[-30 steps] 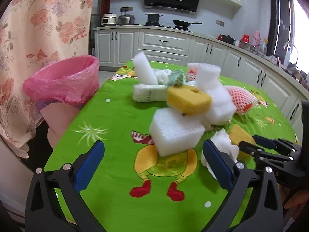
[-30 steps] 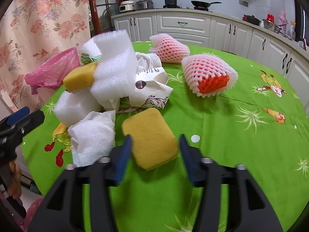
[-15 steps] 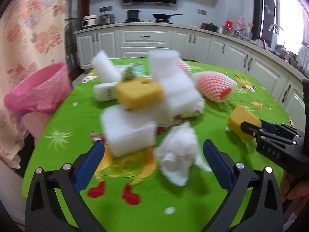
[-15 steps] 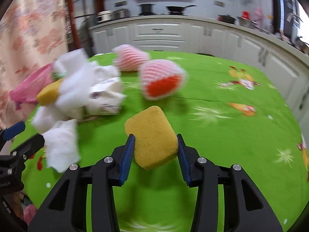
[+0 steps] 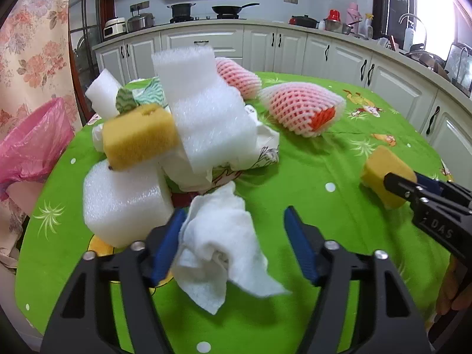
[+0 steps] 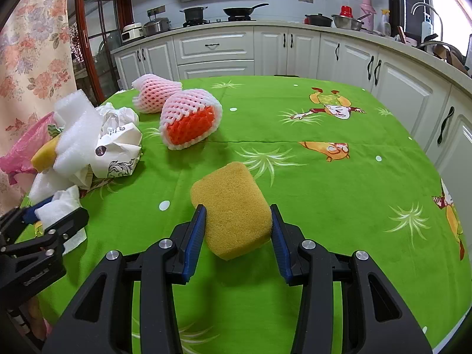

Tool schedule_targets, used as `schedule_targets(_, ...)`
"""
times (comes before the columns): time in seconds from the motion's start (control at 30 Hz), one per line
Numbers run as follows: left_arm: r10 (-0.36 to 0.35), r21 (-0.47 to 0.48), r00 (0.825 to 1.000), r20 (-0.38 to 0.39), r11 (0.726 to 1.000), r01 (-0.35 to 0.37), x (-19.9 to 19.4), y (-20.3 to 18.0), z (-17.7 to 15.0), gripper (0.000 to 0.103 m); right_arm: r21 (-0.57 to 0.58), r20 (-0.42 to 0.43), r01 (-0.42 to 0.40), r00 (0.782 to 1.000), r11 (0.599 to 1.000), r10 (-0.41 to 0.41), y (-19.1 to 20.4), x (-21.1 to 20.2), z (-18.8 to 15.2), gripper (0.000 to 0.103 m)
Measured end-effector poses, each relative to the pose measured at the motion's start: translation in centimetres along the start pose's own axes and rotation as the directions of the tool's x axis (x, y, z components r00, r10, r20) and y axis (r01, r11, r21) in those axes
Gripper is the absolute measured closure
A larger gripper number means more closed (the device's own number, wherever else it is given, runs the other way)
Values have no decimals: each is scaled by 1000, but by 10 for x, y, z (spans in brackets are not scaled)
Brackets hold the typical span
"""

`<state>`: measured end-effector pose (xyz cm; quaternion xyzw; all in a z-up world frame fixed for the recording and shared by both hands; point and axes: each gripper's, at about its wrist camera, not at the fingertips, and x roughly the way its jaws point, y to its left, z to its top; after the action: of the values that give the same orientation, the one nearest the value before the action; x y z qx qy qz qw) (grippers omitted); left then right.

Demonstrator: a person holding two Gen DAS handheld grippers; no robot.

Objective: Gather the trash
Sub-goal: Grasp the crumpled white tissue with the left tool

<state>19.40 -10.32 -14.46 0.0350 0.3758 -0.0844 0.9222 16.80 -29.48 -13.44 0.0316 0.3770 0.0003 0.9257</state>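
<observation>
My right gripper (image 6: 237, 230) is shut on a yellow sponge (image 6: 233, 206) and holds it above the green tablecloth (image 6: 324, 177); it also shows in the left wrist view (image 5: 383, 177). My left gripper (image 5: 233, 244) is open around a crumpled white tissue (image 5: 218, 250), its left pad touching it. Behind the tissue is a trash pile: white foam blocks (image 5: 126, 203), a second yellow sponge (image 5: 138, 135), crumpled paper (image 6: 118, 144). A pink-lined trash bin (image 5: 29, 147) stands off the table's left edge.
Two pink foam fruit nets (image 6: 188, 124) lie on the table beyond the pile. White kitchen cabinets (image 6: 265, 50) run behind the table. A floral curtain (image 5: 26, 59) hangs at the left.
My left gripper moved right onto the white tissue and its jaws narrowed around it. My right gripper closed on the yellow sponge and lifted it off the table.
</observation>
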Motion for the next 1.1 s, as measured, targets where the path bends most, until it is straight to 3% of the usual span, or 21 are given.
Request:
schedule_targets(0.1,13,11,1000,1,1000,-13,1,2,-1,68,-5,0,1,1000,1000,-1,3,0,0,62)
schedule_targets(0.27,-35,15,999,20,999,35,-11,6,-2,81,-20,4,3,1000,1000,-3,10,-4,1,62)
schedule_targets(0.57,-85,-1,987,133,996,86,-52,20,0,83,-36,26,-22,999,999,23,27,-16,7,62)
schedule_targets(1.1,47,-128,977,207,992,-21,-96,104,9,83,-180,57,-193,977,965,206,118,-35,47,62)
